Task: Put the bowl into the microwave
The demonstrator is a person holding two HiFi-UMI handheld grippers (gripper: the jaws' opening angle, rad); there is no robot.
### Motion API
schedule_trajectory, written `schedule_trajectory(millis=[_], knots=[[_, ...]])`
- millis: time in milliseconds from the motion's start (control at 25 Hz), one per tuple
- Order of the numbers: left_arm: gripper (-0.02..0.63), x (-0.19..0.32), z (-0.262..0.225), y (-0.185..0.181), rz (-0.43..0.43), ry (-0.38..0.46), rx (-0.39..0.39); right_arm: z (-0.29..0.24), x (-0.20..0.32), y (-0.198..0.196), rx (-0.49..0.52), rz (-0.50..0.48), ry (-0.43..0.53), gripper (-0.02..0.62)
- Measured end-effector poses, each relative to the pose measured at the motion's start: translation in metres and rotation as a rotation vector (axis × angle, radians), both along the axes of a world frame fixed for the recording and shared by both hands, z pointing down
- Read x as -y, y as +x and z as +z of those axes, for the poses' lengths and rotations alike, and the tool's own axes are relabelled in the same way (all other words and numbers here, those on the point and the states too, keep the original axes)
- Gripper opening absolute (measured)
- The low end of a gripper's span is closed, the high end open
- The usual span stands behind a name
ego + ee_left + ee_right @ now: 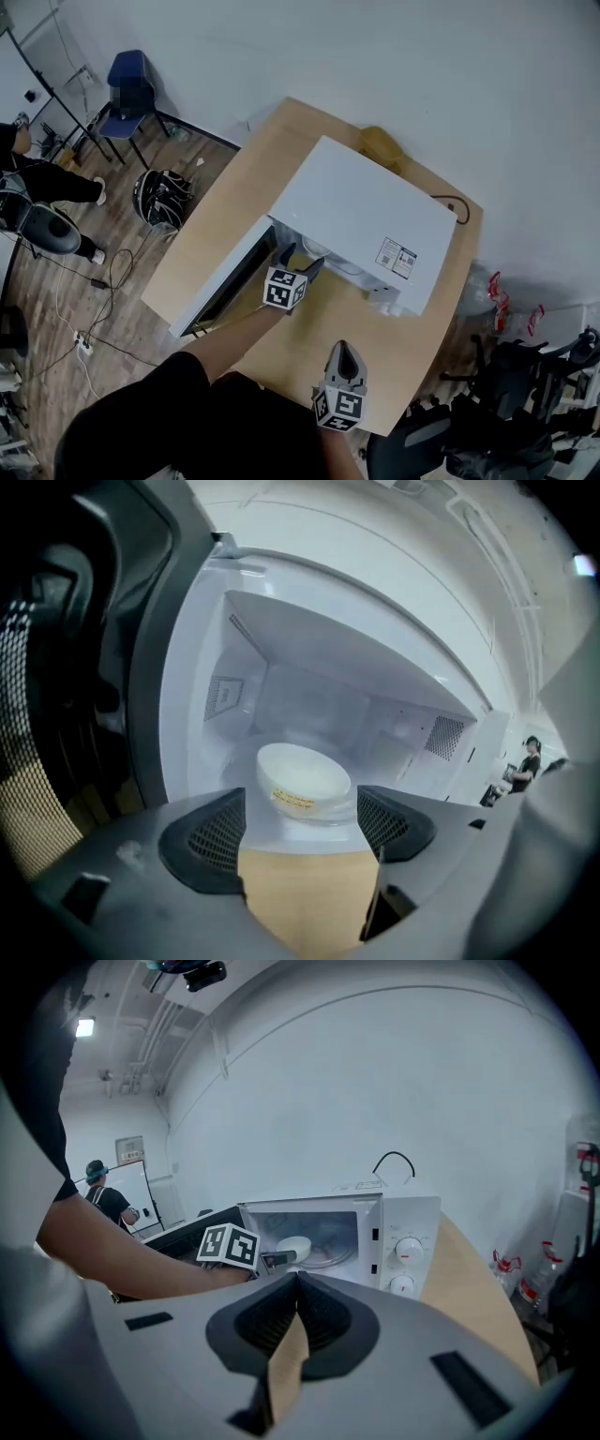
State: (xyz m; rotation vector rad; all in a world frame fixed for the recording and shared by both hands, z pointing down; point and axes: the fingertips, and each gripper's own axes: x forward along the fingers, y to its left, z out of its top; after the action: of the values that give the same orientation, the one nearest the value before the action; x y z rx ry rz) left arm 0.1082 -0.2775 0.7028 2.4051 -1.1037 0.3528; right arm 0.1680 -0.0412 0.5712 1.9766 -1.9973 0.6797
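The left tool (302, 829) is wide open and holds nothing. Its two dark ribbed pads (211, 841) stand at the mouth of the white box-shaped microwave (281, 658), apart from the bowl. The white round bowl (302, 778) is smooth and a little glossy, with a small yellow label on its side. It sits inside the oven cavity, just beyond the pads. The right tool (298, 1283) is fully closed with nothing between its pads, above the light wooden worktop (225, 216). The microwave door (220, 286), with a dark window, stands open on the left side.
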Motion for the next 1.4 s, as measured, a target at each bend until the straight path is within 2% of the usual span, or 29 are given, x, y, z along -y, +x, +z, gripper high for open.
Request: schedule_trajectory(millis=[80,160,1040,1400], knots=[[0.344,0.002,0.002,0.001,0.029,0.031,0.071,0.001,-0.004,0.000,0.002,0.012,-0.004,0.060],[0.344,0.004,0.002,0.006,0.057,0.044,0.094,0.003,-0.007,0.000,0.002,0.019,-0.007,0.060],[0.344,0.037,0.005,0.057,0.097,0.057,0.129,0.014,0.009,0.043,0.001,0.013,-0.028,0.060],[0.344,0.045,0.012,0.068,0.077,0.062,0.124,0.014,0.019,0.061,-0.001,0.036,-0.022,0.060]])
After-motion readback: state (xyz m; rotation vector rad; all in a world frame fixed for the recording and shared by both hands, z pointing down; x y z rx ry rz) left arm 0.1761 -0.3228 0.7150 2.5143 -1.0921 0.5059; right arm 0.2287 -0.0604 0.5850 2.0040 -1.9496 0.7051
